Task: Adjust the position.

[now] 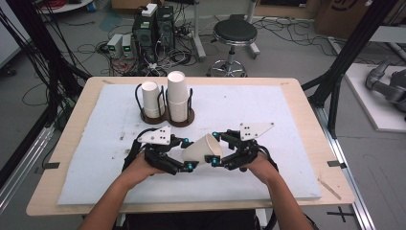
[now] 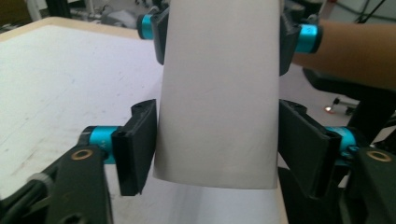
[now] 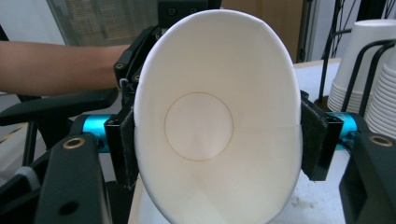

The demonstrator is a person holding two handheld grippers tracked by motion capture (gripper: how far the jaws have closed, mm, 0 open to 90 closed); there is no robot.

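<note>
The paper cup (image 1: 203, 149) is hanging on its side above the white mat (image 1: 287, 158), spanning the gap between the left gripper (image 1: 187, 154) and the right gripper (image 1: 213, 149).

1. Right gripper (image 3: 217, 149): its 2 jaws are clamping the cup (image 3: 210, 126) at the rim end. In the right gripper view the mouth is squeezed into an oval between the pads, with the cup's open interior facing back along the jaws.

2. Left gripper (image 2: 217, 154): the narrow base end of the cup (image 2: 219, 93) is sitting between its 2 jaws. The near-left pad appears to be just touching the wall, while a slim gap is showing at the other pad; the angle is too shallow to be certain. The jaws are therefore read as released, not gripping.

3. Step in hand: a hand-over. The cup is probably passing from the left gripper to the right one, which is now carrying it alone.

4. Next move: the left gripper is to be drawn back clear of the base without dragging the wall. The right gripper is to keep its pressure moderate, since the rim is already deforming. The wire holder (image 1: 167, 117) with 2 cup stacks (image 1: 177, 96) is standing beyond both jaws and is the likely destination.
</note>
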